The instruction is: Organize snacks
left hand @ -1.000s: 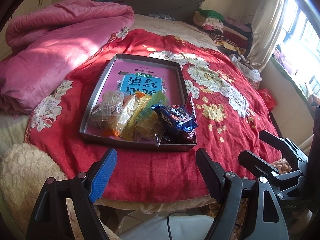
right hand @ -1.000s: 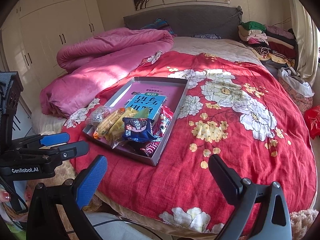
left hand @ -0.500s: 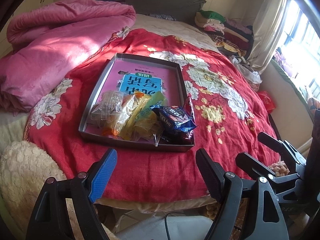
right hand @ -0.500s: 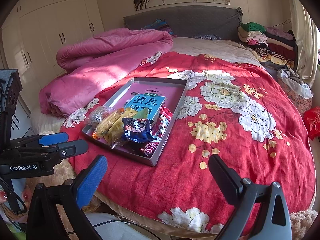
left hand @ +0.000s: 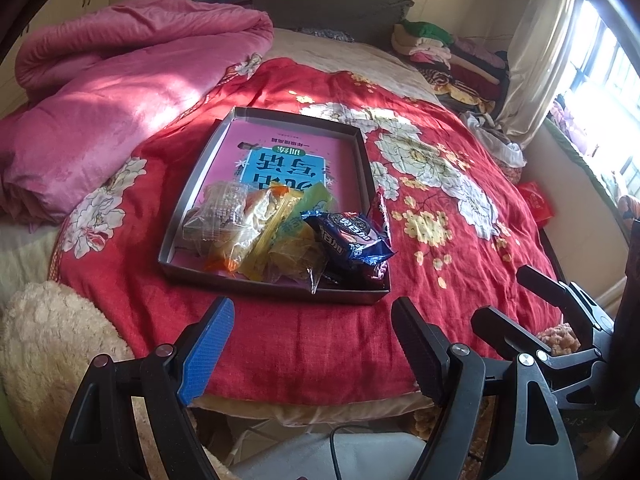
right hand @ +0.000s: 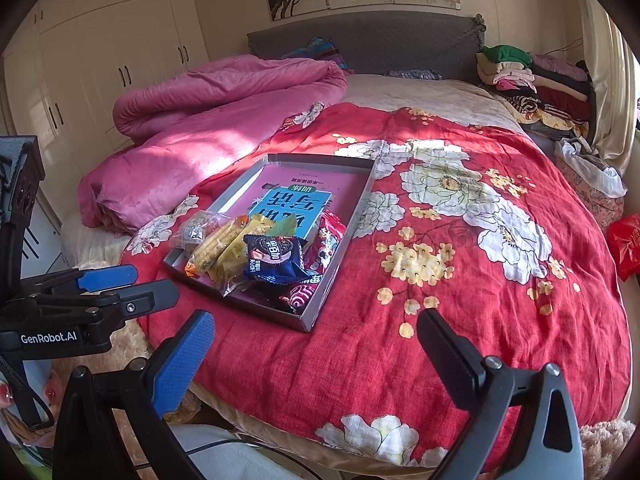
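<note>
The snacks [left hand: 280, 236] lie heaped at the near end of a shallow tray [left hand: 362, 152] on the bed [left hand: 460, 240], a blue packet [left hand: 348, 236] on top, all of it resting on a pink book [left hand: 288, 152], so the pile fits either snacks already gathered there or a jumble waiting to be sorted. Both grippers hang off the bed's near edge, the left gripper [left hand: 312, 344] and right gripper [right hand: 316, 348] each spread wide and holding nothing, probably kept back to leave the tray free. Only the right view shows the red swirl-marked packet [right hand: 300, 296] under the blue one and the wardrobe [right hand: 100, 80]; the left view shows the window [left hand: 600, 48].
</note>
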Demonstrator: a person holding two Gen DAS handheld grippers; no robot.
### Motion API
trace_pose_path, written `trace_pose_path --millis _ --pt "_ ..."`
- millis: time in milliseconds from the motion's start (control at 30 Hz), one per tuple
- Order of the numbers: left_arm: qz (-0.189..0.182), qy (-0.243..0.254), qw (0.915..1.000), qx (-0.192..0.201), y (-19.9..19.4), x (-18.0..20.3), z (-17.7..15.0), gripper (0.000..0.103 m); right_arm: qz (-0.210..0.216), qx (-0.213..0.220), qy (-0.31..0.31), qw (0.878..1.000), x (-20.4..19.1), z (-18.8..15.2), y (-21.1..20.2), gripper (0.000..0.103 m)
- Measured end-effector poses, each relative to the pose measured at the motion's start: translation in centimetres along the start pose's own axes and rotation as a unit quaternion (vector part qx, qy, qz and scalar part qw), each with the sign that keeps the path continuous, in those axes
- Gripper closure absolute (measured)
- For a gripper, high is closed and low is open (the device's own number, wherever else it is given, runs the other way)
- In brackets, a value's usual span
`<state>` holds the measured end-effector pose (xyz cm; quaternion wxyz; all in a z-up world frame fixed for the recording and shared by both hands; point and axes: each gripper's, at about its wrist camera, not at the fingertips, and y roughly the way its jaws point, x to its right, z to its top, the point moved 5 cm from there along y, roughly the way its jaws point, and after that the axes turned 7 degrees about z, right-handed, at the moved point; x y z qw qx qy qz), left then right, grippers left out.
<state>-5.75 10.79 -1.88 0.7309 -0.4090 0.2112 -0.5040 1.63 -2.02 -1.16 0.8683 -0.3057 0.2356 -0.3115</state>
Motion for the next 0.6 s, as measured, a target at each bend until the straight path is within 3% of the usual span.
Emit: trace_pose_path --millis 367,533,600 --pt "0.005 -0.023 0.9997 -0.012 0.6 -0.5 -0.1 0.021 -0.002 0.002 0.0 1.0 0.1 0.0 -0.1 0.001" --pt "0.015 -0.048 0.9986 0.016 0.2 -1.7 0.5 0.021 -0.004 0.005 0.003 1.0 0.6 0.1 -0.1 0.001" --pt "0.001 -0.058 0.9979 0.029 0.2 -2.5 1.3 0.021 -0.006 0.007 0.007 1.0 1.1 0.3 -0.1 0.001"
